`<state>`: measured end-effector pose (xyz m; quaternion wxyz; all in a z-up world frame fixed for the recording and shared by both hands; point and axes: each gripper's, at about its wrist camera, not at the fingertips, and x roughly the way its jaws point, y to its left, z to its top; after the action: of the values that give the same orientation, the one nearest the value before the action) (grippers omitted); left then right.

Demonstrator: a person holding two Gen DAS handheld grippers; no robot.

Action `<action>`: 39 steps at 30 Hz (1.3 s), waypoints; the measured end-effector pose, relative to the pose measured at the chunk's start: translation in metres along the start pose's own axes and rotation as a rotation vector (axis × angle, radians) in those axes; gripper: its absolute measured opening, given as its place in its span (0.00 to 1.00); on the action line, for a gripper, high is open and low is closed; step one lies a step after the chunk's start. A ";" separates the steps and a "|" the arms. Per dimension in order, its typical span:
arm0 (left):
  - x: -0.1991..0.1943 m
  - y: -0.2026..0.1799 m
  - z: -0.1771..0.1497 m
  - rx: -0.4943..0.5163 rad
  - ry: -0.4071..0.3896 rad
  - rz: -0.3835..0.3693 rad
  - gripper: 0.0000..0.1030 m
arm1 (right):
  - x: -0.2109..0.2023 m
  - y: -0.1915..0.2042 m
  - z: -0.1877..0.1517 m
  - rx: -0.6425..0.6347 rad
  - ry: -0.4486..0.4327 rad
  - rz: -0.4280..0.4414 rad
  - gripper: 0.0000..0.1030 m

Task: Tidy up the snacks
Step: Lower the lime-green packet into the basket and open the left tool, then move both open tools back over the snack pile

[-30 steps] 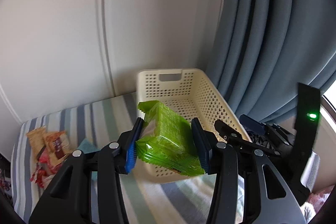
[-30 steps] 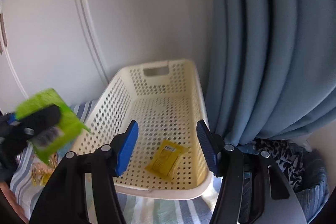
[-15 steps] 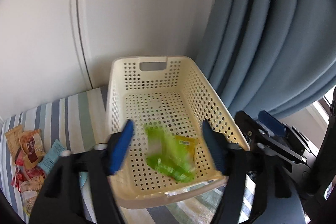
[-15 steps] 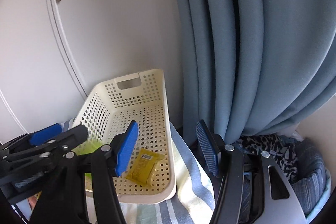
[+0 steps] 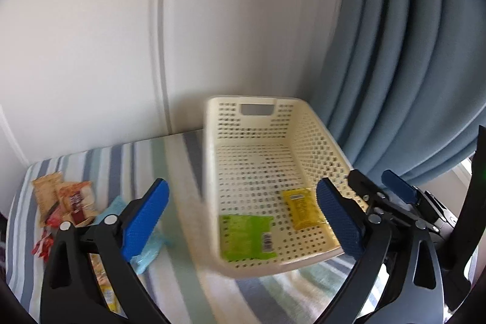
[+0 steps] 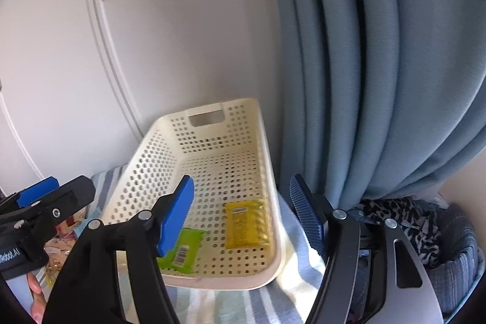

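Left gripper (image 5: 243, 214) hung with its 2 blue pads spread wide and nothing between them, low over the striped cloth (image 5: 182, 160) and the near end of the basket (image 5: 209, 141); at the far left of the cloth lay a loose pile of snacks (image 5: 65, 199), orange and red packets overlapping, with a pale blue packet (image 5: 148, 251) just beside the left pad (image 5: 145, 214) and partly behind it; a yellow packet (image 5: 107, 293) showed low between the gripper's black arms; the cream basket stood on the cloth against the white doors (image 5: 91, 35), its handle slot at the far end; inside it, at the near end, the green packet (image 5: 246, 236) lay flat, barcode up, and just to its right, not quite touching, lay a yellow sachet (image 5: 302, 208); the view was blurred, so finer print could not be read.

Right gripper (image 6: 243, 216) was likewise spread apart and empty, hanging over the basket's near right corner; its left pad (image 6: 176, 214) hid part of the green packet (image 6: 185, 248), and the yellow sachet (image 6: 246, 223) showed between the 2 pads; right of the basket hung the blue curtain (image 6: 379, 66), close against the basket's right wall; below the curtain sat a heap of dark patterned fabric (image 6: 419, 226).
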<state>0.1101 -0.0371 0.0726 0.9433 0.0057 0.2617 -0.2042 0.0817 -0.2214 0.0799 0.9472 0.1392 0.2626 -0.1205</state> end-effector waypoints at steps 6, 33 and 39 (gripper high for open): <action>-0.016 0.040 -0.012 -0.073 -0.009 0.085 0.97 | -0.006 0.020 -0.005 -0.051 -0.012 0.044 0.70; -0.076 0.213 -0.093 -0.358 0.042 0.319 0.98 | -0.022 0.200 -0.042 -0.453 0.060 0.333 0.81; -0.079 0.225 -0.102 -0.373 0.041 0.366 0.98 | 0.004 0.240 -0.060 -0.532 0.155 0.357 0.88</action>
<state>0.0859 0.2113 0.0019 0.9437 -0.1171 0.3085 0.0216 0.1293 0.0210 0.0768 0.9336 -0.0607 0.3278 0.1313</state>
